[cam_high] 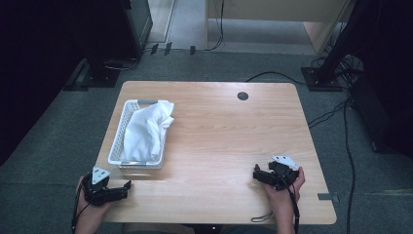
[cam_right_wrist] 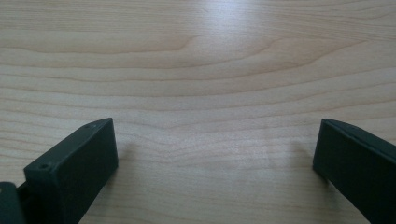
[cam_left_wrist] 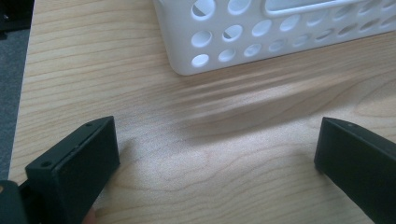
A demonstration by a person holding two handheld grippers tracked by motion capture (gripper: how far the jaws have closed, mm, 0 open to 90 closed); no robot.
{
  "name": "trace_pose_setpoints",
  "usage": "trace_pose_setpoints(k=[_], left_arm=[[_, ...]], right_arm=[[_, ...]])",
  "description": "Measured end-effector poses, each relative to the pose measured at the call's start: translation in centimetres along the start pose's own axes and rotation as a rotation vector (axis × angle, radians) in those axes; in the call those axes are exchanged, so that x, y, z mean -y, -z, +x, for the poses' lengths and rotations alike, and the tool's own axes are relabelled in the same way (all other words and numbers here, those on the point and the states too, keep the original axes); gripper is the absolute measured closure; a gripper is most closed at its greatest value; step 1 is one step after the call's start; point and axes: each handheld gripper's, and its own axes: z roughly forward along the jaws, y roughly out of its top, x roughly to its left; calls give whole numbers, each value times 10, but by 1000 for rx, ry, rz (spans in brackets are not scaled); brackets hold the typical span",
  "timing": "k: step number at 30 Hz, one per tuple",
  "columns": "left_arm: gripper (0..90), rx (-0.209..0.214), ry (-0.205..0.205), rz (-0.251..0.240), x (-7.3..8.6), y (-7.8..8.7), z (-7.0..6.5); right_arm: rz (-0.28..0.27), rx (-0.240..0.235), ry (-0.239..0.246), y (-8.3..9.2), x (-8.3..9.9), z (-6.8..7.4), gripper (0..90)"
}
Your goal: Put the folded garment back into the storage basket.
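Observation:
A white perforated basket stands on the left part of the wooden table, and a crumpled white cloth fills it and spills over its far right rim. My left gripper rests near the table's front left corner, just below the basket, its jaws wide apart with nothing between them. The basket's near wall rises a short way ahead of that left gripper. My right gripper lies at the front right of the table, open over bare wood, its own midpoint at the right gripper.
A round dark cable hole sits near the table's far edge. Cables run over the grey carpet to the right, beside a black stand base. A thin cord trails from the right hand across the table's front edge.

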Motion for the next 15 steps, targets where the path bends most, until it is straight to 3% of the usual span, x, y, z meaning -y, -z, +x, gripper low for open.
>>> trace_pose_setpoints(k=[15], left_arm=[[0, 0, 0, 0, 0, 0, 0]], right_arm=[[-1, 12, -10, 2, 2, -11, 0]])
